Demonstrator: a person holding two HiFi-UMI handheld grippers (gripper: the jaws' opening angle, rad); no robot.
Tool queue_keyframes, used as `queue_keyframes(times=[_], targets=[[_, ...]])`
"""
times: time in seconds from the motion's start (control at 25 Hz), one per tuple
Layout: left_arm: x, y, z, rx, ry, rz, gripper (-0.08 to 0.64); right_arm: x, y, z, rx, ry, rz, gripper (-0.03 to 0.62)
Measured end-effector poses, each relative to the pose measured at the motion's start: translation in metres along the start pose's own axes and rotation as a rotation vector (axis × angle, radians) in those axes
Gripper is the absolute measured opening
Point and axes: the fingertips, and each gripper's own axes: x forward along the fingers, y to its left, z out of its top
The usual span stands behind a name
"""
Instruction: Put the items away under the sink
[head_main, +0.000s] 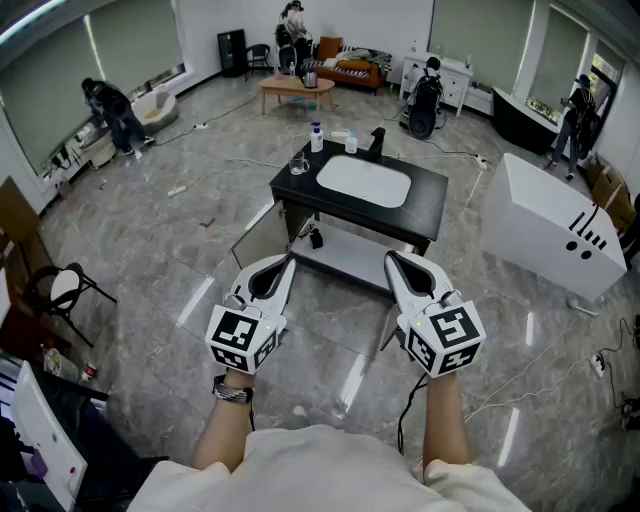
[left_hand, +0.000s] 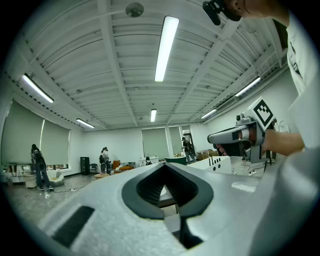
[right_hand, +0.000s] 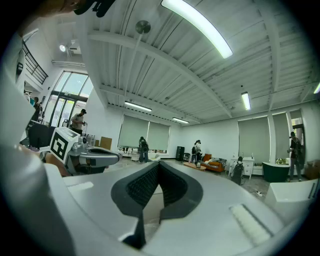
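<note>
A black sink cabinet (head_main: 430, 200) with a white basin (head_main: 362, 181) stands in the middle of the room, ahead of me. On its top are a bottle (head_main: 316, 137), a clear glass (head_main: 298, 164), a small white item (head_main: 341, 136) and a black faucet (head_main: 377, 143). Its left door (head_main: 262, 233) hangs open, showing the lower shelf (head_main: 352, 256) with a small dark item (head_main: 316, 239). My left gripper (head_main: 290, 259) and right gripper (head_main: 390, 257) are held level, side by side, short of the cabinet. Both are shut and hold nothing.
A large white tub-like unit (head_main: 548, 226) sits to the right of the cabinet. A black chair (head_main: 62, 291) stands at the left. Cables lie across the floor (head_main: 520, 395). Several people, a coffee table (head_main: 298, 88) and a sofa are at the far end.
</note>
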Motion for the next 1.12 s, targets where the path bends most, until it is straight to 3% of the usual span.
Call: queue_keyframes(times=[0.64,0.8,1.12], targets=[[0.008,-0.008,0.007,0.038,-0.014,-0.029,0.003,-0.002,-0.009,-0.001,0.038,-0.03,-0.01,0.006],[0.015,-0.009,0.001,0.013,-0.007,-0.004,0.003,-0.001,-0.013,-0.006,0.028,-0.024,0.011,0.006],[0.018,-0.024,0.008,0.042,-0.035,0.03,0.003,-0.004,-0.022,-0.008,0.05,-0.026,0.061,0.006]])
